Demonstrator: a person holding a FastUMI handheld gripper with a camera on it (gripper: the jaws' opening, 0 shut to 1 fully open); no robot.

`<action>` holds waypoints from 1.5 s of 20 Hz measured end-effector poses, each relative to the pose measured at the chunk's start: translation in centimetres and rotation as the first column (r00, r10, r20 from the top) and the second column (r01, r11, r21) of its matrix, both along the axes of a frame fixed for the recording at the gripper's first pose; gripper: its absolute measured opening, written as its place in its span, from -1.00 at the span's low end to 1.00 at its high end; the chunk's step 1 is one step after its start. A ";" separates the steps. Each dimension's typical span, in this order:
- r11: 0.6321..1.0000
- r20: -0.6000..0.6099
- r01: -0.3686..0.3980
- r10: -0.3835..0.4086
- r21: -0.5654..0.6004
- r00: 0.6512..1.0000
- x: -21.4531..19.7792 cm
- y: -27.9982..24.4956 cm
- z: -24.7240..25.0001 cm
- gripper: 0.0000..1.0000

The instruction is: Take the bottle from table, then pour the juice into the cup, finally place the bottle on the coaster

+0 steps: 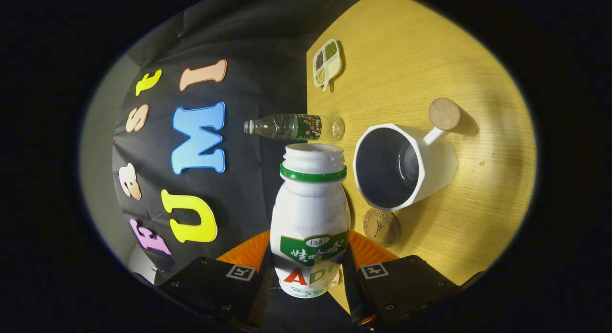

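Pour step in hand — fingers (310,266) pinch the open bottle (311,218), tipped sideways beside the cup (401,168); next, mouth over rim.

Lighting uneven: wooden worktop (411,75) brightly lit, warm yellow cast, falling off to dim at the far rim. Booth wall dark, low contrast. White bottle (310,218) held between the tool (308,271) fingers is sharp, with a soft sheen on its shoulder and no clipping. White cup (406,166) throws a soft shadow across the worktop beyond it; its cork-tipped handle (443,114) casts one the same way. Clear plastic bottle (291,126) shows small glints. Strong fisheye curvature: worktop edge bows, and detail softens towards the rim.
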State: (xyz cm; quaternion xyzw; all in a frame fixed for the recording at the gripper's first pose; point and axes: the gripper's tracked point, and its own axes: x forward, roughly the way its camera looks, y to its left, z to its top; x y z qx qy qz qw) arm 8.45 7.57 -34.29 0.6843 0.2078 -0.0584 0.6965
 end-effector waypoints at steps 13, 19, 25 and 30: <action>0.601 0.014 -0.232 0.375 -0.765 0.927 1.5 2.0 1.1 0.31; 0.237 -0.068 -0.204 0.480 -0.950 0.875 2.1 4.0 1.1 0.31; -0.062 -0.120 -0.103 0.530 -0.993 0.839 2.6 6.4 1.1 0.31; -0.110 -0.101 -0.050 0.533 -0.993 0.840 3.4 7.0 -0.2 0.31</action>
